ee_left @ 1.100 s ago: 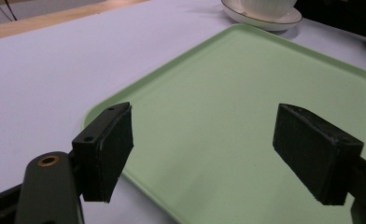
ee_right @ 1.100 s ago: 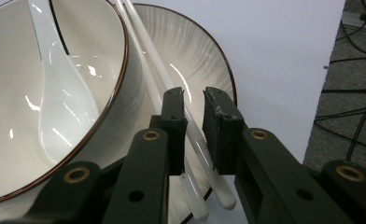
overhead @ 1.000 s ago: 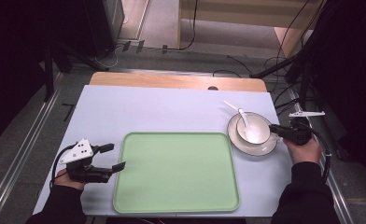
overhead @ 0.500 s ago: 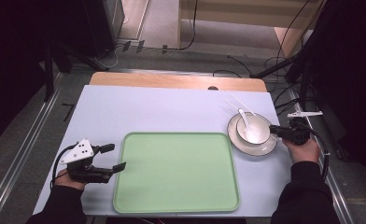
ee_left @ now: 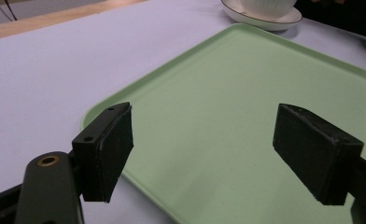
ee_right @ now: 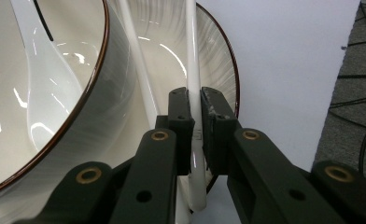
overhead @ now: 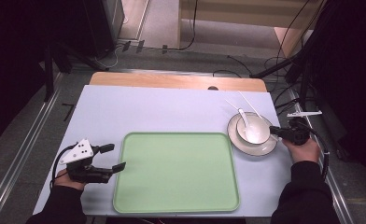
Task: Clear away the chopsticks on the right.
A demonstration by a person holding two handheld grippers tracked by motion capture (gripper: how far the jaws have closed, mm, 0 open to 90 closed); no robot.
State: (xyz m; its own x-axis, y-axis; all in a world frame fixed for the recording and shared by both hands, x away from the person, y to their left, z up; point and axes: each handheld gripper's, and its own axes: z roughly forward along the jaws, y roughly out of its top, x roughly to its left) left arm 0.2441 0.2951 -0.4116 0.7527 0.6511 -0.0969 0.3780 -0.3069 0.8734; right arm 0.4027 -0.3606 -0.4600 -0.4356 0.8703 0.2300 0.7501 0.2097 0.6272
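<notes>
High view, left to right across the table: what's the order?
Left hand-held gripper → green tray → plate carrying the bowl → right hand-held gripper, clamped on a white chopstick.

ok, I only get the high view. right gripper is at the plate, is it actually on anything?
Observer: Yes. In the right gripper view, the right gripper has one white chopstick squeezed between its pads. The jaws have just been closing on it.
Operator: Both sticks, or one?
Observer: One. The second chopstick lies outside the jaws, between the held one and the bowl, on the plate.
</notes>
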